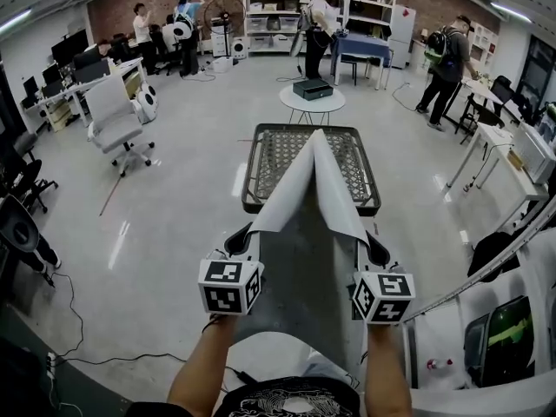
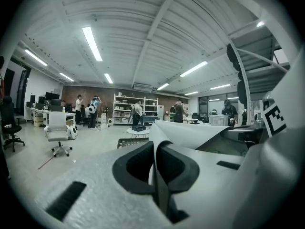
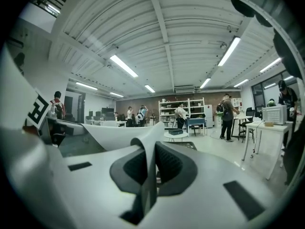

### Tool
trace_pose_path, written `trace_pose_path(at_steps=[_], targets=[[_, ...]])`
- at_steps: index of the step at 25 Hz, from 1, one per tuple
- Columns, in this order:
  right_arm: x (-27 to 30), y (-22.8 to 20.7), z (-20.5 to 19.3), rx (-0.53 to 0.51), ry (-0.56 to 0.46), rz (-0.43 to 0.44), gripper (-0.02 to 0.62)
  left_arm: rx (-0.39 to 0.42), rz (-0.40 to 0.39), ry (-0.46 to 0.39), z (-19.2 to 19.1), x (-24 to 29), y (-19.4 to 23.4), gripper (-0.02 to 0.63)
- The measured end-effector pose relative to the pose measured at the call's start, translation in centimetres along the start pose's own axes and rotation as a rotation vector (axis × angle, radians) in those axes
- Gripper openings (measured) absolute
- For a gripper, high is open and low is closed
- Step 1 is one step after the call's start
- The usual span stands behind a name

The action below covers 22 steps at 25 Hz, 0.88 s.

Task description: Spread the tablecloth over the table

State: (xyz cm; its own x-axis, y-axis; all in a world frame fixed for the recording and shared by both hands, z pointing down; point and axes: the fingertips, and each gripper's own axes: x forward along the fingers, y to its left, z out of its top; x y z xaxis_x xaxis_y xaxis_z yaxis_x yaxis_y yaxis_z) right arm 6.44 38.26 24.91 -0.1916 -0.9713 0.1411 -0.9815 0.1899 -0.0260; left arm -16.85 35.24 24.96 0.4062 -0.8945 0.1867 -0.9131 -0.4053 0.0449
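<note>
The left claw (image 1: pixel 244 236) and the right claw (image 1: pixel 376 248) are each pressed together on the tablecloth (image 1: pixel 306 233). The left gripper view shows a thin fold of cloth squeezed between the left claw's (image 2: pixel 155 147) pads, and the right gripper view shows the same for the right claw (image 3: pixel 148 149). The cloth (image 2: pixel 190 135) hangs between them on the near side of the bench (image 1: pixel 252 174), sagging in the middle. A raised crease runs from the person toward the bench, and its tip shows over the near half of the mesh top. None of the cloth seems to rest on the bench yet. The bench lies straight ahead of both claws and lower than them. Its long axis appears to run away from the person, roughly in line with the crease. Both claws sit just short of the bench's near edge, one toward each near corner and about equally close, so neither hand leads. The coming move looks like carrying both pinched corners forward over the bench's far end while drawing them apart across its width.
</note>
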Motion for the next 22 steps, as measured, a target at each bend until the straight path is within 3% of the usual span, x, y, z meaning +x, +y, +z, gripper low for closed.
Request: trace_pose_path(at_steps=[12,22], targets=[[10.8,-10.4,1.5,0.016,0.010,0.048,0.006,0.005,0.059,0.028,2.3,13.2,-2.5,0.009],[17.0,-15.4,2.4,0.028,0.003,0.113,0.006,0.009,0.126,0.022,4.0,20.2,-3.0,0.009]])
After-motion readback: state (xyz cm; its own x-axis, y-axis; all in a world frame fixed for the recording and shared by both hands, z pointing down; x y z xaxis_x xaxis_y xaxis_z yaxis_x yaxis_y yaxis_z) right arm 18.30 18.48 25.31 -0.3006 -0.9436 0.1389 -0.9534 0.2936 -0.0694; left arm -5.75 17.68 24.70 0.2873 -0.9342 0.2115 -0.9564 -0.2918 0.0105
